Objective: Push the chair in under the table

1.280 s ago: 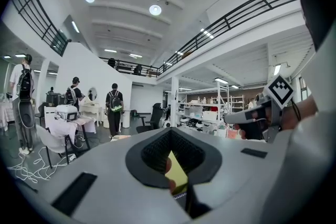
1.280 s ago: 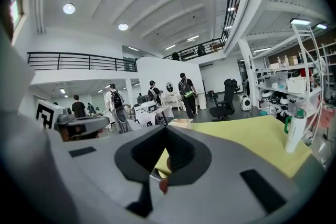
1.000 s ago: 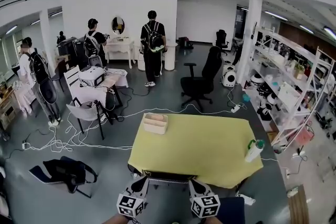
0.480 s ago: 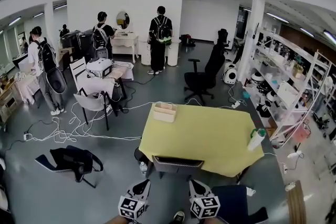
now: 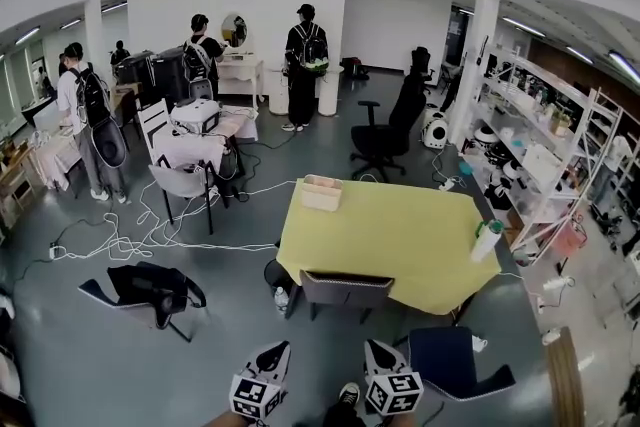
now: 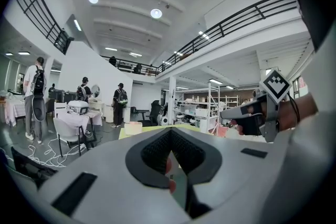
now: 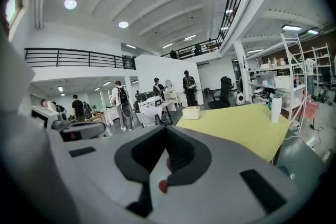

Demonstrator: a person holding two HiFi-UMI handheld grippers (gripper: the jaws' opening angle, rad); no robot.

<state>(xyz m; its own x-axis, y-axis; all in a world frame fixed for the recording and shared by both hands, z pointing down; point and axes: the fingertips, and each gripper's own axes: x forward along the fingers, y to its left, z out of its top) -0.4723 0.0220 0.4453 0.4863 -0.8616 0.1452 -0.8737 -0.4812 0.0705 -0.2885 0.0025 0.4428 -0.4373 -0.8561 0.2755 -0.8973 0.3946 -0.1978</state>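
The yellow-covered table stands in the middle of the head view. A grey chair sits at its near edge, with its backrest against the cloth and its seat hidden under the top. My left gripper and right gripper are at the bottom of that view, side by side. Both point toward the chair but are well short of it, with floor between. Both are shut and hold nothing. The left gripper and right gripper show closed, empty jaws in their own views, and the table lies ahead to the right.
A dark blue chair stands at my near right. On the table are a beige box and a white bottle. A black bag and cables lie on the floor to the left. Shelves line the right, and people stand at the back.
Both grippers have drawn back from the chair's backrest together. The table and chair now look farther away, and the blue chair has come into view.
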